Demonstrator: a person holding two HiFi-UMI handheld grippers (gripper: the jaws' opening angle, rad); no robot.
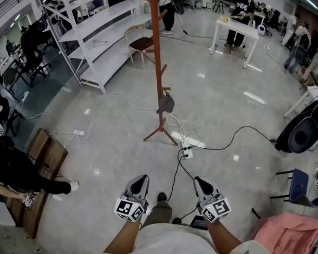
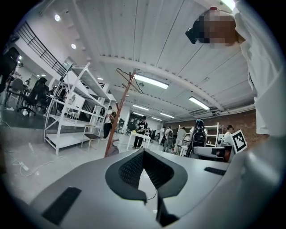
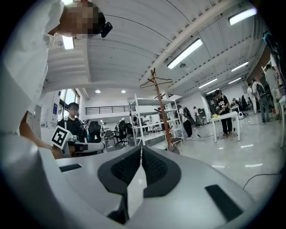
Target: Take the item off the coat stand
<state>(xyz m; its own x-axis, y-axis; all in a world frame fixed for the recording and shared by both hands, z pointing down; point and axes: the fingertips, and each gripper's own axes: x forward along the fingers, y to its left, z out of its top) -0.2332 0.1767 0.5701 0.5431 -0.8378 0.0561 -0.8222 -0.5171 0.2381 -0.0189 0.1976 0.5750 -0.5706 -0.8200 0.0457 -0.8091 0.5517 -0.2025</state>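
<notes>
The coat stand (image 1: pixel 158 61) is a red-brown pole on splayed feet, a few steps ahead on the grey floor. A dark grey item (image 1: pixel 166 104) hangs from a low peg on it. The stand (image 2: pixel 119 118) also shows in the left gripper view and, as the stand (image 3: pixel 162 112), in the right gripper view, with a wire hanger (image 3: pixel 156 82) at its top. My left gripper (image 1: pixel 141 178) and right gripper (image 1: pixel 198 180) are held low near my body, far short of the stand. Both are shut with nothing between their jaws.
A power strip (image 1: pixel 187 147) and black and white cables lie on the floor just right of the stand's feet. White shelving (image 1: pixel 101 32) and a chair (image 1: pixel 140 45) stand behind it. A white table (image 1: pixel 236 25) with people is at the back right, and a wooden board (image 1: pixel 43 164) at the left.
</notes>
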